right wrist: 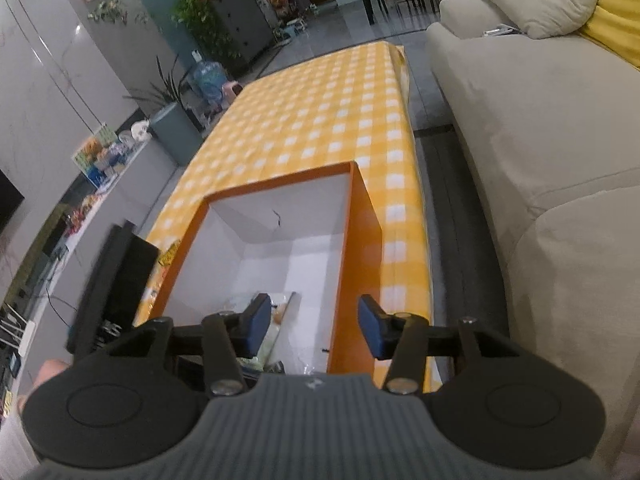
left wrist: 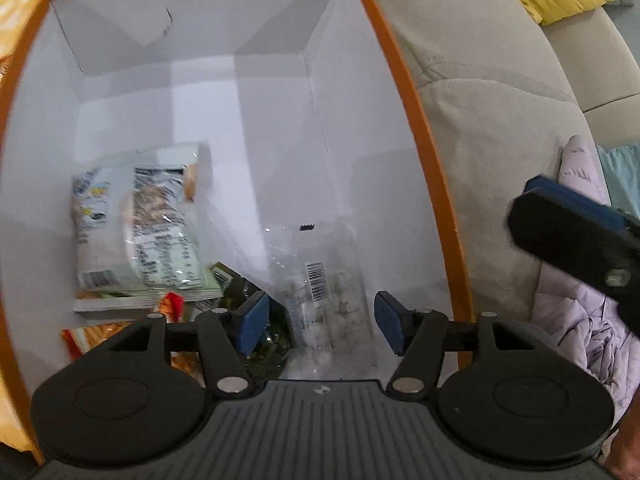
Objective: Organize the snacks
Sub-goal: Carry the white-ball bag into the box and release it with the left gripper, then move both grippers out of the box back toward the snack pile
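Looking down left wrist view: my left gripper (left wrist: 318, 322) over orange box (left wrist: 416, 128), jaws apart, gripping nothing; snack packets (left wrist: 136, 232) and clear wrapper (left wrist: 320, 292) lie on box floor. Right wrist view: my right gripper (right wrist: 310, 330) apart, empty, above box (right wrist: 362, 248) on checked tablecloth (right wrist: 320, 112), beside sofa (right wrist: 540, 140).

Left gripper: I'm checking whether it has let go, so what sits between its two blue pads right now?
In the left wrist view, the left gripper is open; a clear plastic packet lies inside the orange box below the gap, untouched by either pad.
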Demonstrator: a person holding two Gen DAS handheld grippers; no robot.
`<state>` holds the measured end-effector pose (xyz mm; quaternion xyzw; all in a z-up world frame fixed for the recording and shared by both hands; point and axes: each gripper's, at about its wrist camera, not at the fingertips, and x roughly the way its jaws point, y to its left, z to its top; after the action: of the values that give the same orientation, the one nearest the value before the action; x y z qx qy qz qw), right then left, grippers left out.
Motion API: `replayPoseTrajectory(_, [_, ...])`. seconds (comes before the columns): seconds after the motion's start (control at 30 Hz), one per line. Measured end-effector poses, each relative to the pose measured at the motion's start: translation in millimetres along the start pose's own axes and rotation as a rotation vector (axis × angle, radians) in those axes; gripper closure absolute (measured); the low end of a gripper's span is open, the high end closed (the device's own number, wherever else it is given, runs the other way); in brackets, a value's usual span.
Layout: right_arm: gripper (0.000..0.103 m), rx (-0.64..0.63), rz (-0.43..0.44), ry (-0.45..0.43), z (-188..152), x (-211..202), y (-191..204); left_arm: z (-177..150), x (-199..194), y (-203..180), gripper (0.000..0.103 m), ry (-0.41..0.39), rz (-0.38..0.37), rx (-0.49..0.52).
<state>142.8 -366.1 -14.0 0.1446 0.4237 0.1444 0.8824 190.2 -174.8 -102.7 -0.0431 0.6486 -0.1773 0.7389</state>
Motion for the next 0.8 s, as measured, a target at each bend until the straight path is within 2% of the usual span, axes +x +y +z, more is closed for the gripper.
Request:
replayPoseTrajectory(0.1, [0.055,-0.019,-0.043,0.025,-1,1,4,-4,-18,4,0.029,-0.034,-0.001,-0.007])
replayPoseTrajectory(0.27, [0.054,-0.038,-0.043,0.071,-6,0,15,-13,-55,13,0.028,-0.102,0.044,-0.004])
replayPoseTrajectory(0.37, [0.044,-0.090,-0.058,0.103,-11,-1,30,-22,-75,24,0.026,-0.137,0.021,-0.025])
replayPoseTrajectory(0.4, [0.044,-0.098,-0.062,0.117,-13,-1,34,-24,-81,29,0.026,-0.140,0.008,-0.035])
replayPoseTrajectory(0.47, [0.037,-0.050,-0.051,0.174,-14,1,37,-31,-95,36,0.026,-0.161,0.008,-0.038])
replayPoseTrajectory(0.53, [0.037,-0.013,-0.068,0.237,-15,3,41,-38,-108,42,0.026,-0.198,0.028,-0.041])
replayPoseTrajectory(0.6, [0.036,-0.024,-0.104,0.244,-19,2,51,-43,-120,50,0.026,-0.230,0.028,-0.058])
replayPoseTrajectory(0.7, [0.033,-0.012,-0.092,0.291,-27,2,61,-48,-137,60,0.026,-0.269,0.035,-0.085])
replayPoseTrajectory(0.8, [0.030,-0.025,-0.142,0.337,-36,4,76,-50,-153,79,0.026,-0.325,0.019,-0.138])
